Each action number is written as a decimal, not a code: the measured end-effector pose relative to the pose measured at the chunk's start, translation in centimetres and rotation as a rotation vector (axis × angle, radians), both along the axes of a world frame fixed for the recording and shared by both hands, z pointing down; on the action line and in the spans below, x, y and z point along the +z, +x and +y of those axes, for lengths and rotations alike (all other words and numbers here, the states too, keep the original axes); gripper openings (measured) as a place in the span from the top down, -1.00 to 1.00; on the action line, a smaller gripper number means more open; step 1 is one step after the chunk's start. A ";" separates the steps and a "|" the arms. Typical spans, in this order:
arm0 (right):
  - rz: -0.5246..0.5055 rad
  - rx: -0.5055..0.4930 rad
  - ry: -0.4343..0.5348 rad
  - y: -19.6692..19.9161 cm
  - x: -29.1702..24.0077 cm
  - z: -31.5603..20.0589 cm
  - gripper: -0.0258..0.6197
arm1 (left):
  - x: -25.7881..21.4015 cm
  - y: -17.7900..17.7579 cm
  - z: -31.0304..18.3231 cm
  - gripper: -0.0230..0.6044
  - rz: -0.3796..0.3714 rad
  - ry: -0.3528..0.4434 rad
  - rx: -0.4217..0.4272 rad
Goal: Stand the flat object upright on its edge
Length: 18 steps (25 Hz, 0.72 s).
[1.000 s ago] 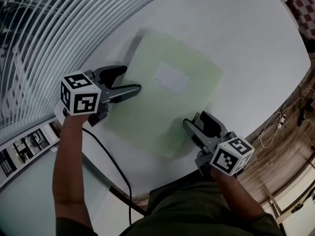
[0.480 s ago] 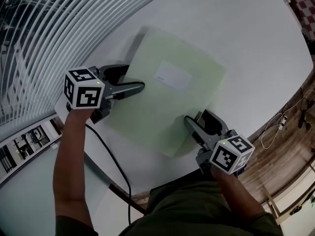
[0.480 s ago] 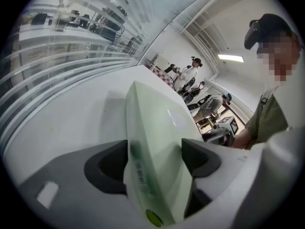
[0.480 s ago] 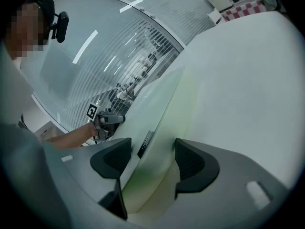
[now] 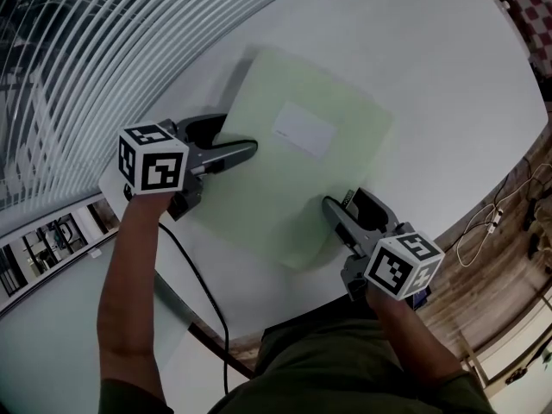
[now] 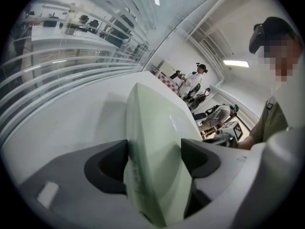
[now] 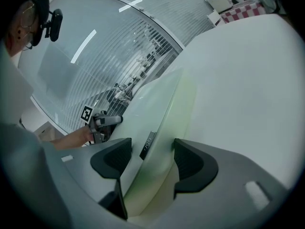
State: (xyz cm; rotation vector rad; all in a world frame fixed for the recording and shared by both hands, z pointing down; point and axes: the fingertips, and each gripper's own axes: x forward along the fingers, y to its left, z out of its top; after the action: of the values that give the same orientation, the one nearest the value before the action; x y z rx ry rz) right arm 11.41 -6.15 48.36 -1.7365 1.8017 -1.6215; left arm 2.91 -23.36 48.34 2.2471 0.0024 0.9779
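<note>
As both sets of fingers were clamped on the pale green folder (image 5: 293,179), left gripper (image 5: 228,142) on its left edge & right gripper (image 5: 349,210) on the near-right edge, it lay nr flat on the white bench (image 5: 431,67) (label up). Opposite grips prob. meant to stop it flopping when tipped upright.

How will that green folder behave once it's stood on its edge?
Probably floppy: the green folder seems to bow between the left gripper and right gripper. Thin and likely light, so it may tip over once released.
</note>
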 end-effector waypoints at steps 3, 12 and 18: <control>0.015 -0.008 0.012 0.1 -0.2 0.2 0.06 | -0.6 -0.5 0.6 -0.17 0.010 0.021 -0.037; 0.117 -0.075 0.075 0.8 -2.3 -0.9 0.06 | -3.4 -2.8 1.9 -0.17 0.061 0.118 -0.213; 0.214 -0.145 0.158 1.5 -4.3 -2.0 0.06 | -5.9 -4.1 3.0 -0.17 0.101 0.212 -0.321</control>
State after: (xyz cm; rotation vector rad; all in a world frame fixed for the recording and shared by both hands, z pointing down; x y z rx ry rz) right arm 12.91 -8.13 44.03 -1.8032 2.1345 -1.3409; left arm -1.20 -20.37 42.42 2.3886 -0.4226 0.7192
